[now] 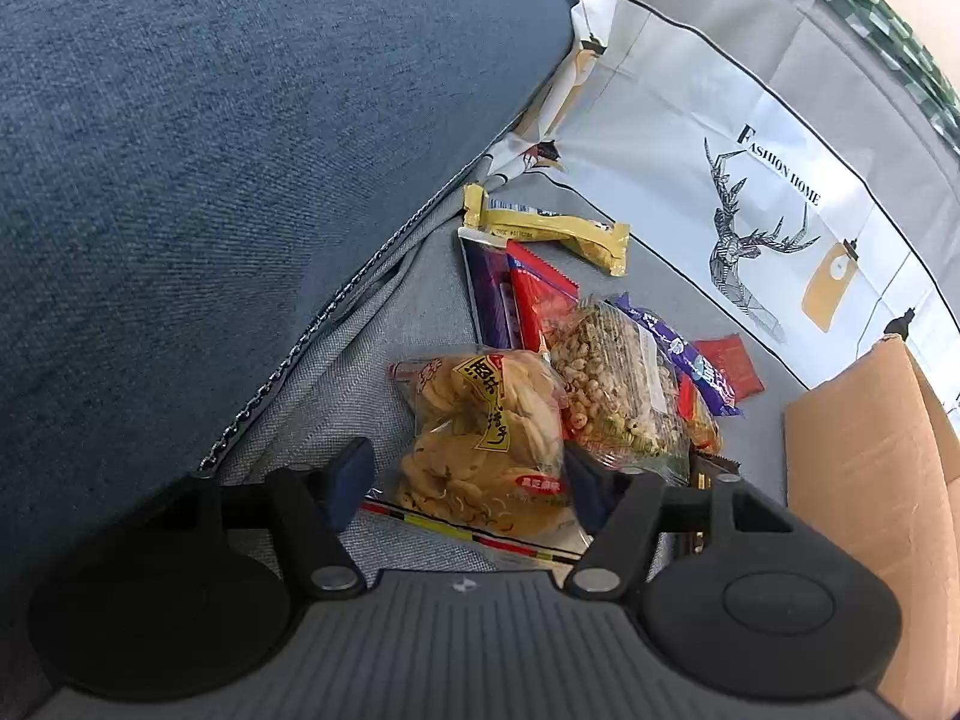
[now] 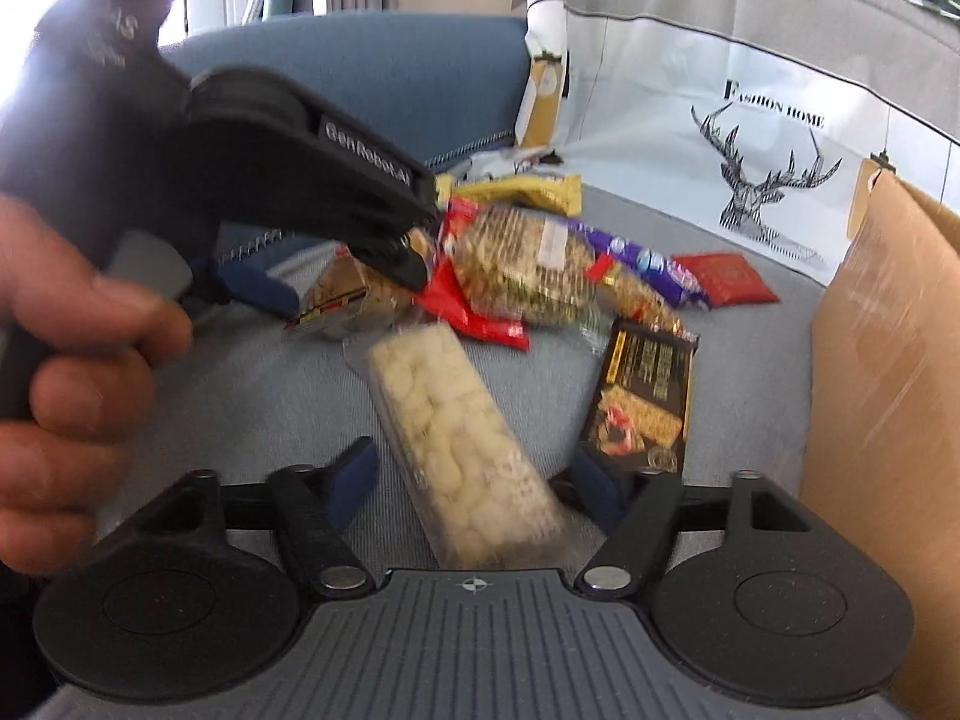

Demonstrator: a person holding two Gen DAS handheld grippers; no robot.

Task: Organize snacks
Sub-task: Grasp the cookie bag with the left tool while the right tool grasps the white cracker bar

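Both grippers low over snack pile on grey cushion.

L gripper (image 1: 474, 468): fingers apart, either side of the near end of a clear noodle bag (image 1: 486, 438); can't tell if pads press it, looks loose. At 12 from it, red pack (image 1: 543, 306) and purple pack (image 1: 489, 294); yellow bar (image 1: 558, 234) beyond, near blue cushion (image 1: 210, 180) at 10. Puffed-grain bag (image 1: 618, 384) at 1, touching the noodle bag. Small red sachet (image 1: 735, 366) at 2, apart from pile. Cardboard box (image 1: 870, 468) at 3.
R gripper (image 2: 474, 480): fingers apart, white-puff pack (image 2: 462, 438) lying betw them, tilted toward 11, no clear contact; frame blurred. Black-gold pack (image 2: 645, 396) at 2, flat on cushion. L gripper (image 2: 354, 240) and hand (image 2: 66, 372) at 10, over the pile.
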